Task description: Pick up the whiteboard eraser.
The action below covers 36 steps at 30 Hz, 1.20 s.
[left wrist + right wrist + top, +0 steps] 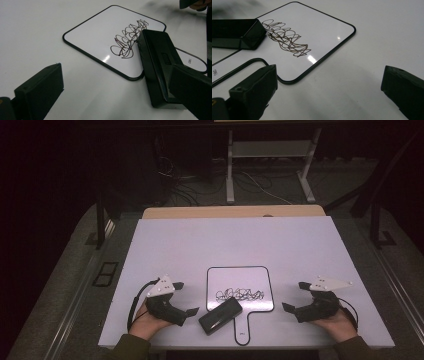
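Two grippers rest low on the white table (165, 245), one at either side of a small handled whiteboard (225, 280) that lies flat near the table's front edge, and we judge the work in hand to be wiping that board clean. The scribble (239, 294) runs dark and unbroken across the board's lower half, so we would say that nothing has been erased yet. The black eraser (220, 316) lies at a slant over the board's lower left corner, one end on the white surface just short of the scribble, the other end out over the table. Our left gripper (182, 297) has its jaws standing wide apart with nothing between them; in the left gripper view one jaw sits close beside the eraser's near end, though we cannot tell whether it touches. Our right gripper (295, 296) also has its jaws spread, empty, just off the board's right edge; in the right gripper view the board's rounded corner lies before them. What is left, as we read it, is nearly everything: closing on the eraser, steadying the board if needed, and rubbing across the marks until the surface is white.
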Available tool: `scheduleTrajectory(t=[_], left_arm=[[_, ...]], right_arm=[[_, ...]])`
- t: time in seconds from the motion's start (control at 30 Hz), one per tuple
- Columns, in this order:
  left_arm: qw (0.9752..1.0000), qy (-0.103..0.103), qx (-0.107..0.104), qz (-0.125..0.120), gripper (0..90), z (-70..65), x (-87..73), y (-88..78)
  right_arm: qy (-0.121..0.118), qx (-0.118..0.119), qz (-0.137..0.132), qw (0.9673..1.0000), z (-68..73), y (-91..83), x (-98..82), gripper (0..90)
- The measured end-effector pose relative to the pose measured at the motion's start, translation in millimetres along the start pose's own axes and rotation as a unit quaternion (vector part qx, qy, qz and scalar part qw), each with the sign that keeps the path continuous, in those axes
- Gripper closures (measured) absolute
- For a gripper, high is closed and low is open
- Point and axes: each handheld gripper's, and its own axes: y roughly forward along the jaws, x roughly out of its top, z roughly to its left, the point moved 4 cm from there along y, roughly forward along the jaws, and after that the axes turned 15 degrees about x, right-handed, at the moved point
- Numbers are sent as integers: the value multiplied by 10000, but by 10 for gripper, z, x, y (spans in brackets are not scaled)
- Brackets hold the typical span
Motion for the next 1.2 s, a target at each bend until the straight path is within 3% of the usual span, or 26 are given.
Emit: scheduleTrajectory(t=[0.6,1.2], left_arm=[[10000,17,1,-6,0,-56,52,21],[9998,165,-62,53,30,-309,179,134]], right_arm=[[-35,0,-41,10000,16,-6,-5,0],[-31,4,-18,10000,12,5,-10,0]])
